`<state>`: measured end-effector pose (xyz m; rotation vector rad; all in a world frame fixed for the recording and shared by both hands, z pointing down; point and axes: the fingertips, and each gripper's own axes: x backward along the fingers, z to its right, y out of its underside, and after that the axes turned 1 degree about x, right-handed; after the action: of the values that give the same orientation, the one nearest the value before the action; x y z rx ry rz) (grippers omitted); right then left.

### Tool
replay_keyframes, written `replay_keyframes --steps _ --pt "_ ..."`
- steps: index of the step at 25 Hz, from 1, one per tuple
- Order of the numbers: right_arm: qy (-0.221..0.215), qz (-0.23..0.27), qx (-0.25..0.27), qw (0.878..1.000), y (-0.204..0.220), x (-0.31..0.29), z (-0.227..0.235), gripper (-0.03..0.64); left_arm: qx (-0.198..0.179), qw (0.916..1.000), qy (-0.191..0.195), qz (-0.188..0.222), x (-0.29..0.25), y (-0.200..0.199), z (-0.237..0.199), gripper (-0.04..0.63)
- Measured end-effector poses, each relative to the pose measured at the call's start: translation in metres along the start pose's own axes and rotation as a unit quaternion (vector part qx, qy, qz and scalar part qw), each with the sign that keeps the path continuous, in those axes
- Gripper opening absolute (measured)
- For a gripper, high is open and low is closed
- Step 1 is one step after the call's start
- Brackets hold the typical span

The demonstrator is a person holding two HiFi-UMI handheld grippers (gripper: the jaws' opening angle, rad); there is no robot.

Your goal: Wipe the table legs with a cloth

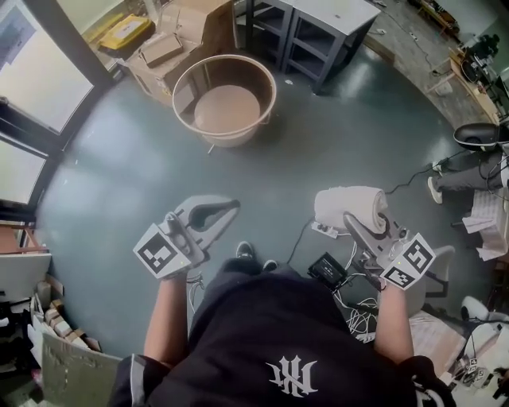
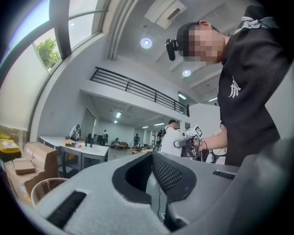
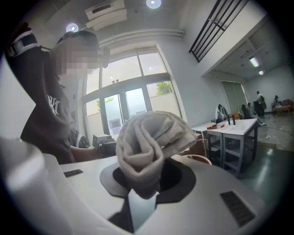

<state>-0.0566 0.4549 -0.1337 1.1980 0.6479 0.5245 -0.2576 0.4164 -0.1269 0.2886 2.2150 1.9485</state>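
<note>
Cloth [image 1: 350, 208], a pale rolled towel, sits pinched in the right tongs [image 1: 359, 226], held out over the floor at the person's right side. In the right gripper view the jaws are closed on the lower end of the roll [image 3: 149, 147] and its folds bulge above the tongs [image 3: 149, 181]. The left tongs [image 1: 231, 207] are held level at the person's left, tips brought together with nothing between them; the left gripper view shows only a thin slit of floor behind the meeting tips [image 2: 151, 158]. Below, the person's shoe [image 1: 245, 250] stands on the dark grey-green floor [image 1: 334, 135], with a small black box [image 1: 326, 270] and a tangle of white cables [image 1: 362, 310] just beside the right foot. Farther out, well apart from both tongs, a round wooden tub [image 1: 225, 99] stands on the floor. Cardboard boxes [image 1: 171, 44] lie just behind it near the windows. Beyond, at the far edge, stands a grey worktop [image 1: 334, 12], its dark legs [image 1: 290, 44] reaching the floor, untouched by the cloth.
</note>
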Motion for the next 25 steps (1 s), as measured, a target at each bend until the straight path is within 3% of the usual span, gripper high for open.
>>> replay_keyframes --steps 5,9,15,21,25 --pt "-0.055 0.012 -0.008 0.998 0.006 0.016 -0.03 0.077 -0.01 0.9994 -0.004 -0.031 -0.008 -0.004 0.051 0.006" --pt "-0.075 -0.006 0.004 0.997 0.034 0.042 -0.035 0.077 -0.006 0.9985 -0.033 -0.043 -0.012 0.002 0.085 0.006" --pt "-0.12 0.027 -0.052 0.991 0.064 0.065 -0.049 0.077 0.006 0.9913 -0.049 -0.122 0.009 0.039 0.129 0.006" --pt "-0.131 0.022 -0.083 0.988 0.096 0.059 -0.086 0.077 0.027 0.9938 -0.072 -0.081 0.028 0.048 0.123 0.006" --pt "-0.113 0.007 -0.069 0.991 0.092 0.055 -0.119 0.077 0.003 0.9971 -0.017 -0.074 0.031 0.043 0.131 0.006"
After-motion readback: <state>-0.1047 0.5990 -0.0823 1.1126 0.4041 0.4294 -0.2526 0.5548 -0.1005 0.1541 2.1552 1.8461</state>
